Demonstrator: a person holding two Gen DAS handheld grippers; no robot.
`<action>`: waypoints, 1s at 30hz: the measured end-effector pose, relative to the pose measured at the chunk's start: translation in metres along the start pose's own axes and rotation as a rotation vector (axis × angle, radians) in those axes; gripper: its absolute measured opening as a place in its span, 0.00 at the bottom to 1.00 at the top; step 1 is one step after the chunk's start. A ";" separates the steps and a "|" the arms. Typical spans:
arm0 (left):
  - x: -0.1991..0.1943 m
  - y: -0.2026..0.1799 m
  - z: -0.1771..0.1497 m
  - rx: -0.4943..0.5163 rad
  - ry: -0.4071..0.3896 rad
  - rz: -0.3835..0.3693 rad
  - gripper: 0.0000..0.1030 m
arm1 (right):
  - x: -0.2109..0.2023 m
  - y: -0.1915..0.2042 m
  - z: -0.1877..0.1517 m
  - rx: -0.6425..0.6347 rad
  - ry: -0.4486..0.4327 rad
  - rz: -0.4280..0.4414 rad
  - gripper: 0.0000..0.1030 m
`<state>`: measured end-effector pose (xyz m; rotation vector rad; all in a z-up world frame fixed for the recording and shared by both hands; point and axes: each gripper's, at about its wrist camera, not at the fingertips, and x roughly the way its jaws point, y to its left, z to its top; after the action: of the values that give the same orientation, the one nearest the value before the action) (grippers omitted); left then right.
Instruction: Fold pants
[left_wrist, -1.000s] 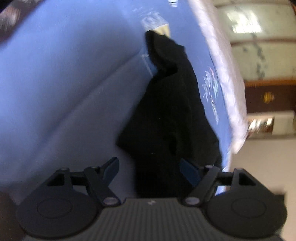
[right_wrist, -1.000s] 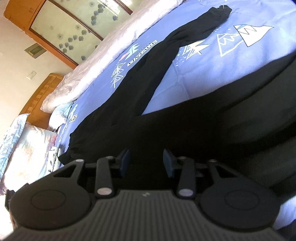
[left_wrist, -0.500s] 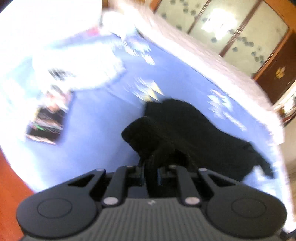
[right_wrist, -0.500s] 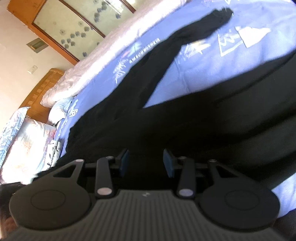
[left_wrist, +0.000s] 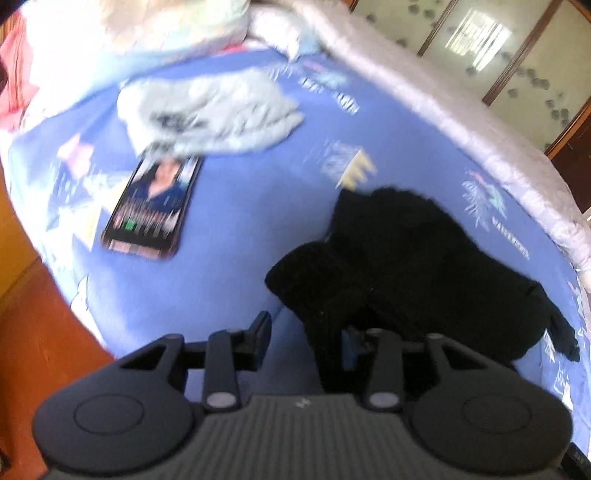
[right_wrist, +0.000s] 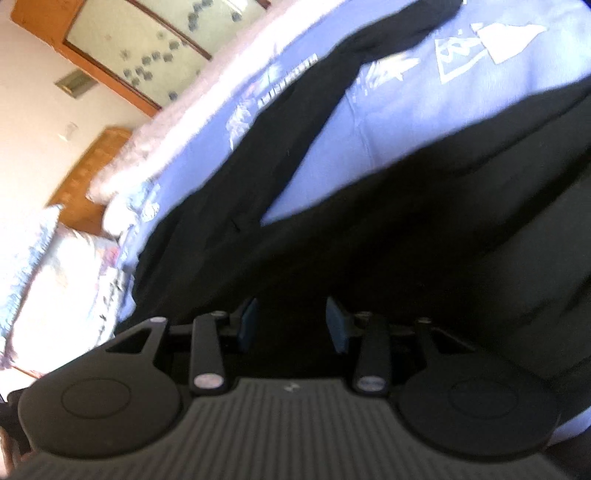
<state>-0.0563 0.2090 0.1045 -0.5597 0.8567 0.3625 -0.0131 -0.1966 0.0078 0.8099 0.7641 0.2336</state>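
Tongs first: left tongs (left_wrist: 303, 336) have their fingers spread wide, a bunched edge of the black pants (left_wrist: 406, 266) lying in the gap against the right-hand finger, the left-hand finger clear of cloth over bare sheet. No clamp on the fabric. Right tongs (right_wrist: 290, 325) are moderately open, blue pads visible, hovering right above dark fabric; nothing pinched between them.

Pants (right_wrist: 369, 240) sit immediately ahead of both tongs on the bed (left_wrist: 240, 221). From the left tongs they are a crumpled heap just ahead and to the right. From the right tongs the near leg fills the view ahead and right, the other leg runs away ahead, with a wedge of blue sheet between the two.

Further ahead-left of the left tongs: a phone (left_wrist: 151, 206) face up with its screen lit, then a pale blue garment (left_wrist: 210, 114) just beyond, touching or overlapping the phone's far end. Pillows at the far edge, blurred.

Risks, as judgement:
- Left tongs closing now may catch only one layer or a corner of the bunch, so the lift drags the heap instead of laying it flat.
- Legs are splayed, not stacked; folding without aligning gives a crooked fold.
- Both views are motion-blurred, suggesting fast movement, so a grasp could miss the edge.
- Wide sweep to the left could snag the phone or pale garment.
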 end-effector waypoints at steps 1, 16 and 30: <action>-0.001 -0.012 0.004 0.030 -0.025 0.010 0.35 | -0.003 -0.002 0.004 0.005 -0.017 0.002 0.43; 0.012 0.031 -0.048 -0.022 0.228 0.146 0.55 | -0.014 -0.032 0.006 0.059 -0.033 -0.064 0.44; -0.047 0.088 -0.026 -0.074 0.195 0.075 0.47 | -0.006 -0.027 0.011 0.043 -0.023 -0.074 0.45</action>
<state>-0.1457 0.2603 0.1007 -0.6399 1.0578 0.4132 -0.0121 -0.2236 -0.0042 0.8225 0.7778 0.1417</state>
